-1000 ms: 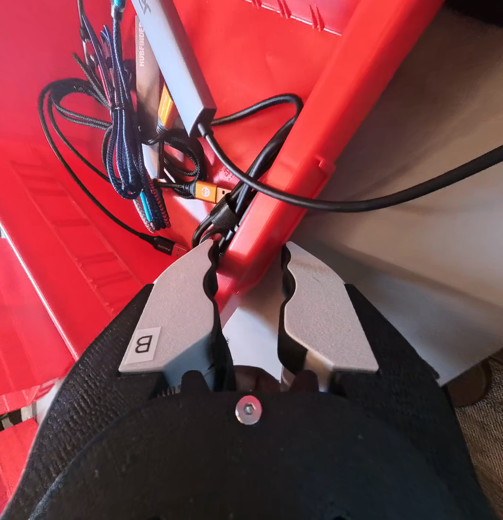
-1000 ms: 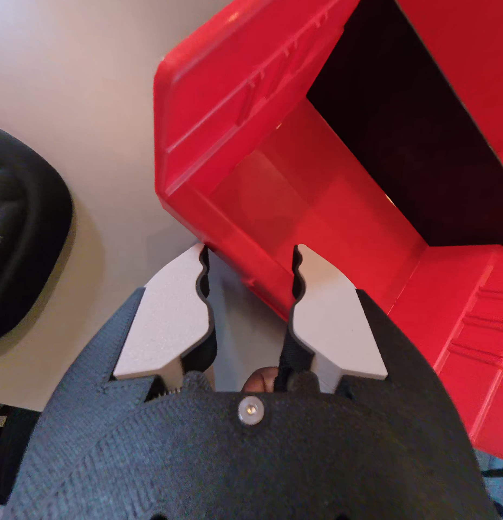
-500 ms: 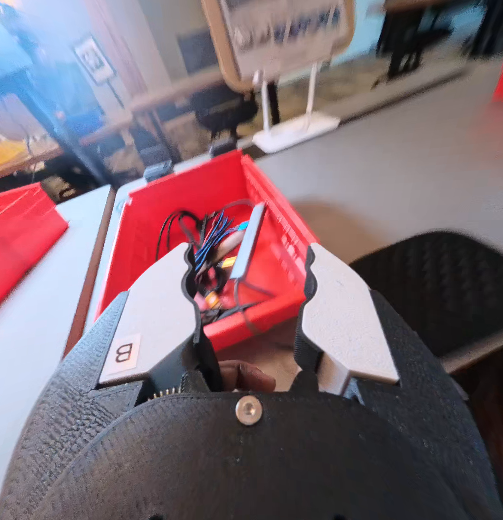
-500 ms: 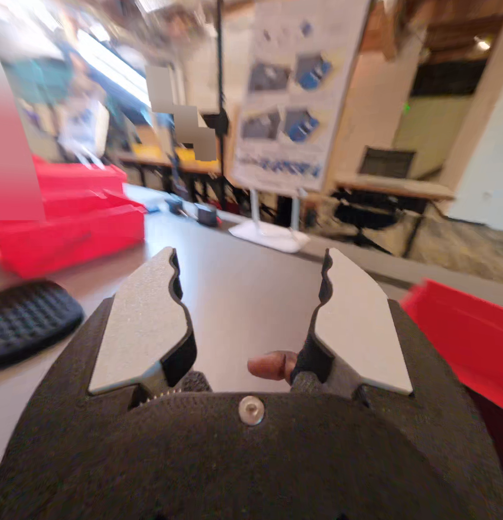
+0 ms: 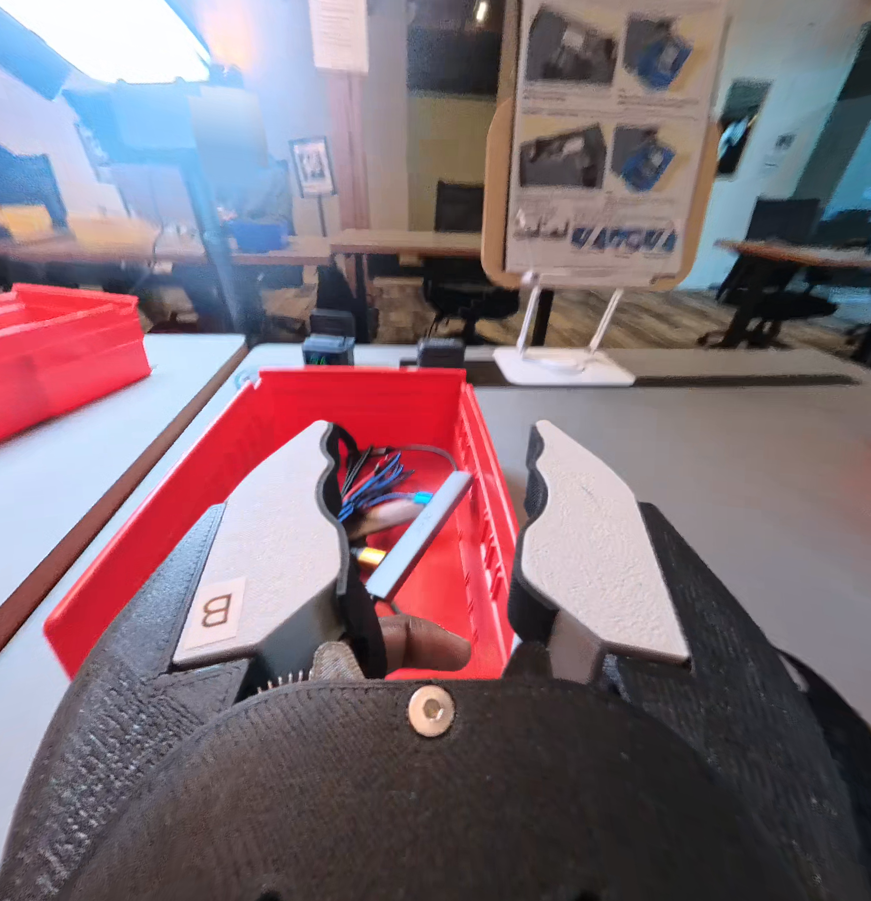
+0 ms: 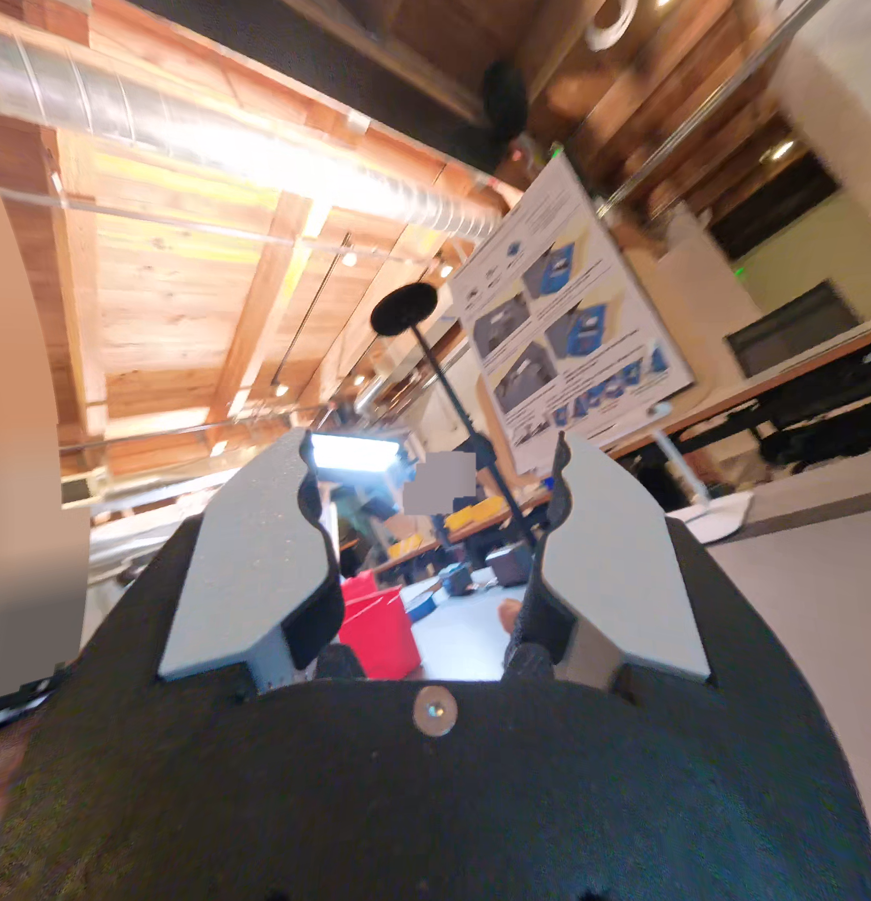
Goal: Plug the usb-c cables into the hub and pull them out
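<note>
Left gripper [image 5: 431,429]: gaping wide, empty, hovering over red plastic bin [image 5: 287,414].
Right gripper [image 6: 433,441]: gaping wide, empty, pointing up at wooden ceiling [image 6: 180,273].
Surface: grey tabletop [image 5: 691,468] carrying bin.
Hub: slim grey bar [image 5: 418,534] lying in bin beside bundled braided cables [image 5: 375,482].

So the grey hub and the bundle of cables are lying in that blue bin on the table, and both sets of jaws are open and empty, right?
Nearly. The bin is red, not blue, as the left wrist view shows. The grey hub and cables do lie inside it, on the table, and both sets of jaws stand open and empty.
</note>
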{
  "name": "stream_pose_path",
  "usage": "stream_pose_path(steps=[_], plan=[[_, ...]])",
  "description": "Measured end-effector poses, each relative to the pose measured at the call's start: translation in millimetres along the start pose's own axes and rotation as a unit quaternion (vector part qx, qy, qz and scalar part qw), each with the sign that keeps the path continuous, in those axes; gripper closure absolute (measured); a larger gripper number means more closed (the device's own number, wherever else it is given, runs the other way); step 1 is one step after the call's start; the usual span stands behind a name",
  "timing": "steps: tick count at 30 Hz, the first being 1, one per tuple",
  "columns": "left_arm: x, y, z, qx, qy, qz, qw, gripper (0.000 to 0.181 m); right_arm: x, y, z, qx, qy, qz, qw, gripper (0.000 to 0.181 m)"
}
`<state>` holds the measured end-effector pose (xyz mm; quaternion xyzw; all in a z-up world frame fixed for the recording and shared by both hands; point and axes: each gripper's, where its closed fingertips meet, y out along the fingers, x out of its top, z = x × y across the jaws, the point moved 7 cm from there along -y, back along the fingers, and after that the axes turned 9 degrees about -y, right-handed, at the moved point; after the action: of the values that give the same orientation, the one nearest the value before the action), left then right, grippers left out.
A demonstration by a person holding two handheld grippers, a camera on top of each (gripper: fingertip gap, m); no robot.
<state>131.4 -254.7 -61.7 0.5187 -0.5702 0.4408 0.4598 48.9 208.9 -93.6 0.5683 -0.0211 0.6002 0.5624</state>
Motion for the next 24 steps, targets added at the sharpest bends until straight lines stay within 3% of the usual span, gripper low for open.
stream_pose_path(steps=[4, 10, 16, 24], plan=[[-25.5, 9.8, 3.1, 0.049, 0.057, 0.171, 0.982, 0.109, 2.4, 0.1, 1.7, -0.015, -0.058, -0.011, 0.998, 0.078], [-42.7, 16.6, 10.9, 0.021, 0.024, 0.220, 0.975, 0.108, -16.5, 7.3, 13.7, 0.014, -0.125, 0.059, 0.990, 0.069], [-45.8, 29.9, 20.3, 0.022, 0.035, 0.252, 0.967, 0.110, -7.8, 3.5, 5.9, 0.000, -0.075, 0.021, 0.997, 0.077], [-67.1, 66.5, 39.1, 0.015, 0.166, 0.435, 0.885, 0.125, -11.5, 4.4, 4.9, 0.002, -0.066, 0.034, 0.997, 0.081]])
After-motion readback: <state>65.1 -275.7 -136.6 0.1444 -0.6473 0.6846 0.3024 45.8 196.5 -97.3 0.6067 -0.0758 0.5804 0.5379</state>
